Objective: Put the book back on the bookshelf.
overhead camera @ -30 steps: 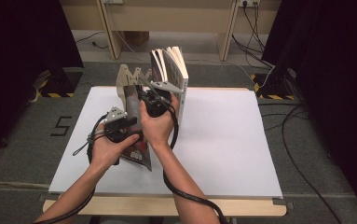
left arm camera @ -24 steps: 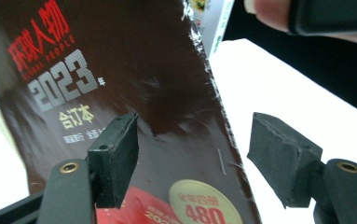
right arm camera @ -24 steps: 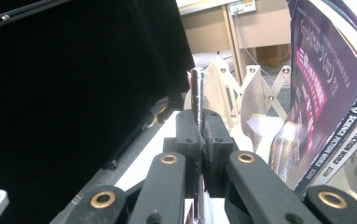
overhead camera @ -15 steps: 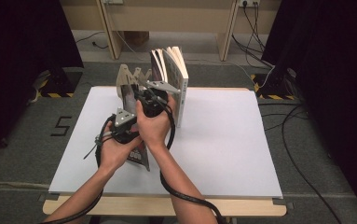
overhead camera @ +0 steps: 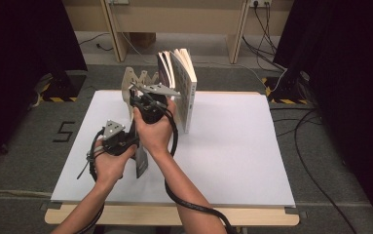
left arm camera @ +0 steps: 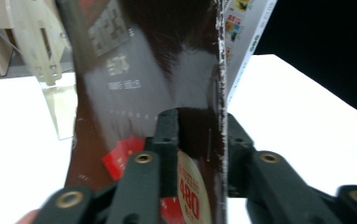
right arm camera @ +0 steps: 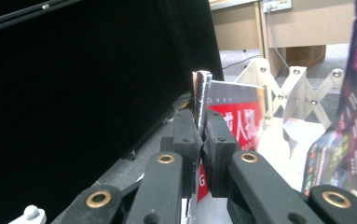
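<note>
Left gripper view: left gripper [left arm camera: 199, 154] jaws, just closing, pinch the book [left arm camera: 167, 93]; right gripper [right arm camera: 202, 140] clamps its edge; keep both grips square before lifting.

high view looks down; gripper views sit close, sharing the book [left arm camera: 157, 84].

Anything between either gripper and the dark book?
Nothing visible. The left gripper has just been closing, its jaws now straddling the dark book's edge; the right gripper is clamped on its cover.
</note>
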Demonstrator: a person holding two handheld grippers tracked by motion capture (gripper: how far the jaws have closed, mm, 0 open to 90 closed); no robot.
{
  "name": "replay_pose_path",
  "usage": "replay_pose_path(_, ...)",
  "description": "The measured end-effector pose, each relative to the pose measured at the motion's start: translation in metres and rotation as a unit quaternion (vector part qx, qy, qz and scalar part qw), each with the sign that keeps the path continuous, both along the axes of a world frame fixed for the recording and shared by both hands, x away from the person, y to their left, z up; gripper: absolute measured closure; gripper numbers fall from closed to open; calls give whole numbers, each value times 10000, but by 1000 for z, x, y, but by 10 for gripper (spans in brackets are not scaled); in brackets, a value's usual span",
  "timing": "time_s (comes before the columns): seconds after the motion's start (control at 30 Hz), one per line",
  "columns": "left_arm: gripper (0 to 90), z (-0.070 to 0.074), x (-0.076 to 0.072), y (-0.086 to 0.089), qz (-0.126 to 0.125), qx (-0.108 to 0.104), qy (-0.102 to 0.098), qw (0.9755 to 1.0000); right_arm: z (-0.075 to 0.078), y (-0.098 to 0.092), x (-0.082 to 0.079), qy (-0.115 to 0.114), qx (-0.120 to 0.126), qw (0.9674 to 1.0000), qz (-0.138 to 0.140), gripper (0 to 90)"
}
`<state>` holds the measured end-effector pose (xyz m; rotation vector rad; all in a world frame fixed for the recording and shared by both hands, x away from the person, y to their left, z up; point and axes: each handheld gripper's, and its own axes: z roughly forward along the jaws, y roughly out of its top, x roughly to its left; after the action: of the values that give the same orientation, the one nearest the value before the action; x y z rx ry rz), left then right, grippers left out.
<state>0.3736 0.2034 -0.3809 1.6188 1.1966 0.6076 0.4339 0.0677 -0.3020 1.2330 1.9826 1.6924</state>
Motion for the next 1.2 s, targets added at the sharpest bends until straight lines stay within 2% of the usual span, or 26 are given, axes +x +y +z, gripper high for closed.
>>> replay_pose_path(0.13, 856, -2, -3, 8, 207, 73, -98, 9997, -1, 6, 2, -108, -68, 9998, 141, 782)
replay_pose_path(0.2, 860, -4, -2, 13, 276, -50, -90, 9996, 0, 7, 3, -174, -70, 9995, 262, 758)
replay_pose_path(0.27, 861, -6, -1, 18, 323, -148, -97, 9993, 4, 6, 1, -242, 84, 9988, 415, 686)
replay_pose_path(0.33, 862, -5, 0, 21, 301, -163, -152, 9993, 8, 2, -3, -367, 102, 9984, 425, 661)
replay_pose_path(0.47, 862, 1, 0, 25, 338, -168, -364, 9986, 12, -24, -6, -424, 446, 9977, 282, 645)
replay_pose_path(0.57, 863, 5, 2, 29, 362, -168, -439, 9982, 9, -52, -8, -470, 512, 9976, 9, 645)
replay_pose_path(0.63, 863, 7, 3, 33, 369, -163, -474, 9981, 5, -67, -8, -415, 507, 9978, -92, 645)
replay_pose_path(0.9, 864, 17, 4, 47, 452, -207, -689, 9964, -32, -132, -21, -81, 243, 9985, -488, 653)
replay_pose_path(1.0, 864, 21, 3, 55, 469, -263, -783, 9955, -48, -154, -27, 120, 239, 9975, -652, 658)
replay_pose_path(1.2, 865, 27, 6, 63, 393, -296, -895, 9948, -73, -186, -35, 331, 157, 9945, -985, 660)
